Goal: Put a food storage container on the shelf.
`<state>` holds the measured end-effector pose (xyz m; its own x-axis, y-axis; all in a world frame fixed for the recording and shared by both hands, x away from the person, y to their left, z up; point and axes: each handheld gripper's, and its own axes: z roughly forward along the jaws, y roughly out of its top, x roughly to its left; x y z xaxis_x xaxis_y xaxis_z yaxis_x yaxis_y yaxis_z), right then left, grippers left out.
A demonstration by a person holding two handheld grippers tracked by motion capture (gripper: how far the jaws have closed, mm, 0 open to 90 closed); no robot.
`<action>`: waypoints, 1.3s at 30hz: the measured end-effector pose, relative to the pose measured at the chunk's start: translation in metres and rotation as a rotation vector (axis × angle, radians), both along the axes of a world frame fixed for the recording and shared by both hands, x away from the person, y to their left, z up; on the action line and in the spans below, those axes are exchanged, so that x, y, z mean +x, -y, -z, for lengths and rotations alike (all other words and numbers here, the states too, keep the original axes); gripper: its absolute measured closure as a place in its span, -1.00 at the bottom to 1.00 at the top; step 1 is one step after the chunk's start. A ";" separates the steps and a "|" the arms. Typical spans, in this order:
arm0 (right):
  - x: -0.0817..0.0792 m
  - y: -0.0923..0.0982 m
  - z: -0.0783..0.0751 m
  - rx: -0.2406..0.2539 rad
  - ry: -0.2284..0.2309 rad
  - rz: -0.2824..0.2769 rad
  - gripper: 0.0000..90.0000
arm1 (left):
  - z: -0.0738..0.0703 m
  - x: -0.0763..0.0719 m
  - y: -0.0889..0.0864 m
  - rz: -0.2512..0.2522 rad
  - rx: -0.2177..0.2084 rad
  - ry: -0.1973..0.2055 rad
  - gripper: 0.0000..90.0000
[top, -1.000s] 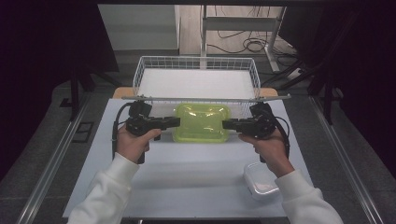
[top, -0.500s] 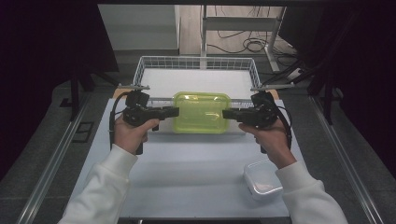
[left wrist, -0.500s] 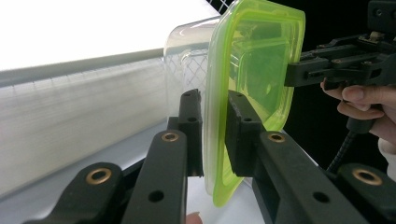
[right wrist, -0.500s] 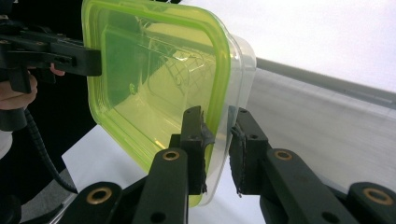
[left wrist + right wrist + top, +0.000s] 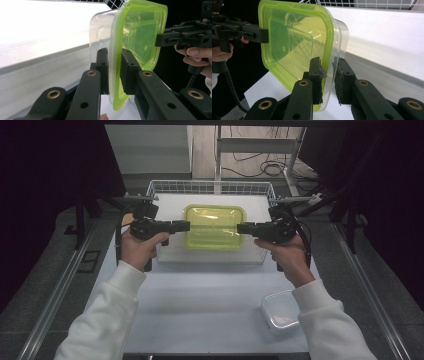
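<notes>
White table (image 5: 210, 320) under bright light, grey floor (image 5: 60, 270), dark surroundings, cables (image 5: 260, 169) beyond.

We are looking at a lab-style recording station. A white worktable (image 5: 210, 305) is sitting between dark black curtains (image 5: 55, 180), with metal floor rails (image 5: 60, 290) and loose black cables (image 5: 260, 167) running behind it.

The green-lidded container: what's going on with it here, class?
A person holds the green-lidded container in the air between two handheld grippers. The left gripper clamps its left rim and the right gripper its right rim. It hangs above the wire basket at the table's far end. A second clear container sits near the front edge.
</notes>
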<state>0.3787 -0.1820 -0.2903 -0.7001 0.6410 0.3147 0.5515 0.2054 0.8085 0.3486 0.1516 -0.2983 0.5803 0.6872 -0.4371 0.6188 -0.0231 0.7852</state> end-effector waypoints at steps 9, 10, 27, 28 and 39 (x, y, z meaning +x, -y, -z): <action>0.022 -0.003 -0.007 -0.003 -0.001 0.014 0.70 | -0.005 0.027 -0.003 -0.003 -0.006 -0.007 0.77; 0.025 -0.004 -0.008 -0.005 -0.001 0.014 0.70 | -0.006 0.029 -0.003 -0.006 -0.009 -0.008 0.77; 0.067 -0.011 -0.021 -0.006 -0.025 0.028 0.70 | -0.005 0.072 -0.010 -0.008 -0.056 -0.045 0.78; 0.069 -0.011 -0.020 -0.005 -0.033 0.029 0.70 | -0.004 0.074 -0.011 -0.009 -0.056 -0.050 0.78; 0.094 -0.013 -0.008 -0.003 -0.128 0.054 0.70 | 0.008 0.099 -0.012 -0.004 -0.048 -0.145 0.78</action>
